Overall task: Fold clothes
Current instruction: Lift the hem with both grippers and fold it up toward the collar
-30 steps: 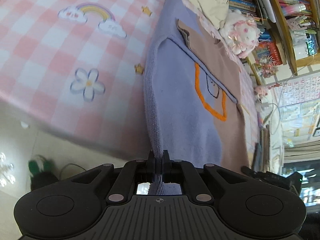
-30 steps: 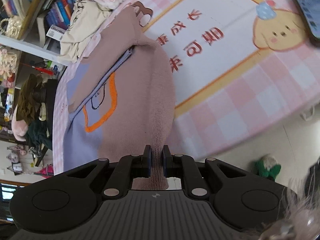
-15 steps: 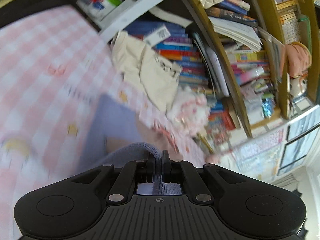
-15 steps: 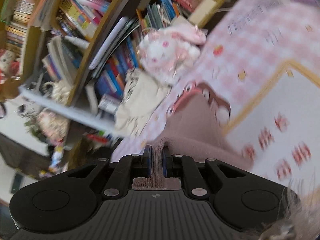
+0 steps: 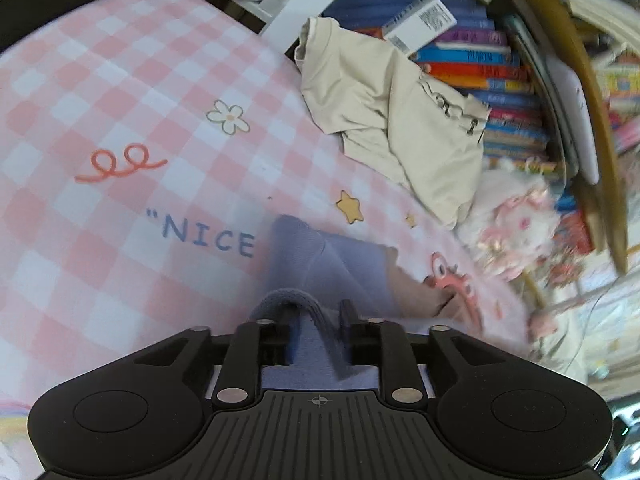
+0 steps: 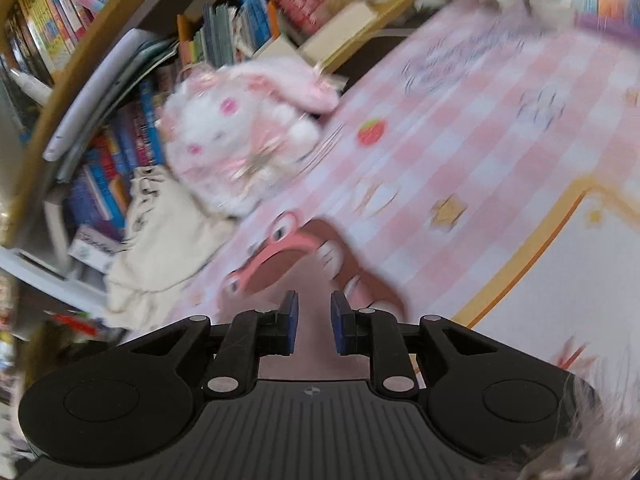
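Note:
A knitted sweater, purple (image 5: pixel 320 264) on one side and mauve (image 6: pixel 310 284) on the other, lies on the pink checked bed sheet (image 5: pixel 120 100). Its neck end with a pink cartoon figure (image 6: pixel 276 252) points at the bookshelf. My left gripper (image 5: pixel 314 316) hovers over the purple part. Its jaws are opening, and the ribbed purple hem (image 5: pixel 288 300) still loops loosely between them, no longer pinched. My right gripper (image 6: pixel 314 312) is over the mauve part, jaws opening too. The mauve knit shows in the gap below them, and the pads (image 6: pixel 290 320) are clear of it.
A crumpled cream garment (image 5: pixel 392 120) lies at the far edge of the bed, with a white and pink plush toy (image 5: pixel 516 224) beside it. Behind them stands a bookshelf packed with books (image 5: pixel 480 52). The plush toy (image 6: pixel 240 140) and cream garment (image 6: pixel 160 232) also show in the right wrist view.
Both grippers carried the sweater's hem from the near bed edge forward to its neck end by the shelf. Both had been shut on the hem; now their jaws stand apart.

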Demonstrator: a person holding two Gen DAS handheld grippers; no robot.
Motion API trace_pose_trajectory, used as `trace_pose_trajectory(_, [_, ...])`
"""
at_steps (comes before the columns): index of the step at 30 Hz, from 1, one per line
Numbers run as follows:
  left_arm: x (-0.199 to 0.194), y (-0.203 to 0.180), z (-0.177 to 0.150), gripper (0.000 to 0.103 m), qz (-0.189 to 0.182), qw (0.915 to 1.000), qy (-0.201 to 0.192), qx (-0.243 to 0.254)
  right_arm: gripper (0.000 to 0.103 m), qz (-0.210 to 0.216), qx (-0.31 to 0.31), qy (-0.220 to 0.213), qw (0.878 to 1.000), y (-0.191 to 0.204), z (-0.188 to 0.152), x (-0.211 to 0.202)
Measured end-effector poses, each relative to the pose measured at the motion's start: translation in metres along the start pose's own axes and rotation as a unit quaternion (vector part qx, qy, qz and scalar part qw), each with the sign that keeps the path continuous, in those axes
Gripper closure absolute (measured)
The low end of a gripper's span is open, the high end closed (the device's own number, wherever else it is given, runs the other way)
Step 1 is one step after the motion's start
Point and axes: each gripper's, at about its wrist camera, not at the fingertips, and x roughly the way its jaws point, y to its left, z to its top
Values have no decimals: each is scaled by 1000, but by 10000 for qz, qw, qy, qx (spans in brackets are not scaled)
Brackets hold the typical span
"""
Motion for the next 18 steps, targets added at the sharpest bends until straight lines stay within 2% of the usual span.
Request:
trace_pose_trajectory(1, [-5,-3,1,65,24,9997,-52,218,79,-100,-133,-33,9999,-1,3,-1])
trace_pose_trajectory(2, [-13,-7,1,47,111,9983,-221,520,72,-220,-447,-62,9987,1,5,-4])
trace_pose_trajectory(3, [-22,-12,-2,35,246,9947,-460,887,69,-329,-754,-115,9965,5,6,-7])
trace_pose_trajectory(4, [-31,-17,-4,35,395,9886,-712,1269,64,-395,-1131,-122,9927,9,4,-8])
trace_pose_trajectory(6, [-38,-26,-11,35,569,9738,-948,1986,58,-472,-1802,-90,9825,17,-1,-7])
trace_pose_trajectory(8, [-32,-35,-20,35,638,9600,-899,2573,50,-537,-2420,-45,9688,29,-8,-2])
trace_pose_trajectory(12, [-1,-56,-38,36,920,9262,-854,3554,48,-546,-3000,17,9524,48,-16,19])
trace_pose_trajectory(13, [7,-60,-39,37,1001,9211,-887,3655,49,-541,-3112,35,9488,52,-18,25])
trace_pose_trajectory(14, [13,-61,-38,45,1031,9216,-938,3623,54,-502,-3081,117,9500,53,-17,30])
trace_pose_trajectory(15, [16,-61,-36,73,984,9262,-963,3510,82,-463,-3049,199,9510,53,-16,36])
trace_pose_trajectory(16, [17,-58,-32,85,907,9347,-937,3308,97,-423,-3016,280,9521,54,-14,42])
trace_pose_trajectory(17, [16,-54,-26,93,736,9466,-934,2997,97,-278,-2761,244,9604,50,-10,38])
trace_pose_trajectory(18, [11,-49,-20,94,473,9575,-995,2667,97,-132,-2504,208,9678,47,-6,35])
